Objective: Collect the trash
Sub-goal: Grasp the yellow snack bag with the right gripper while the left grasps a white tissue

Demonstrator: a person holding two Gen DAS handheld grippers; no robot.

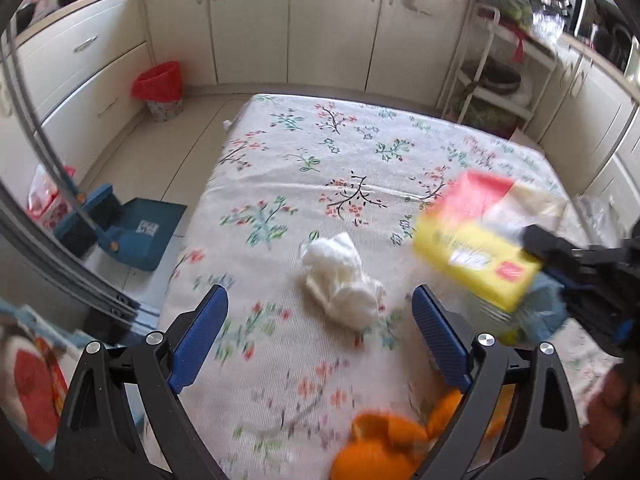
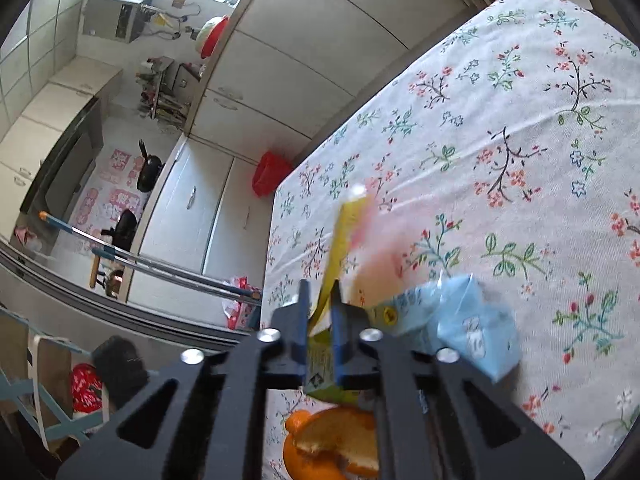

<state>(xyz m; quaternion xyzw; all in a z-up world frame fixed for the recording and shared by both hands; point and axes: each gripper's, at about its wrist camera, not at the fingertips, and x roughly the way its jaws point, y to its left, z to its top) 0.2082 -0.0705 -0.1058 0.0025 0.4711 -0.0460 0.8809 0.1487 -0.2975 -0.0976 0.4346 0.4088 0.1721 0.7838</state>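
Note:
A crumpled white tissue [image 1: 340,280] lies on the floral tablecloth [image 1: 304,152], just ahead of my left gripper [image 1: 320,336], which is open with nothing between its blue fingers [image 1: 200,340]. Orange peel [image 1: 384,444] sits near the table's front, below that gripper. My right gripper [image 2: 320,292] is shut on a yellow and red wrapper [image 2: 336,240], lifted off the cloth. In the left wrist view the same wrapper [image 1: 476,248] hangs blurred at the right, pinched by the right gripper [image 1: 532,236]. A light blue packet [image 2: 460,328] lies beside it, and orange peel [image 2: 332,444] is under the right gripper.
A small bin with a red liner [image 1: 158,88] stands on the floor by the cream cabinets [image 1: 248,20], past the table's far left corner. A blue dustpan [image 1: 136,232] and broom handle [image 1: 52,160] lie left of the table. A white rack [image 1: 492,80] stands at the back right.

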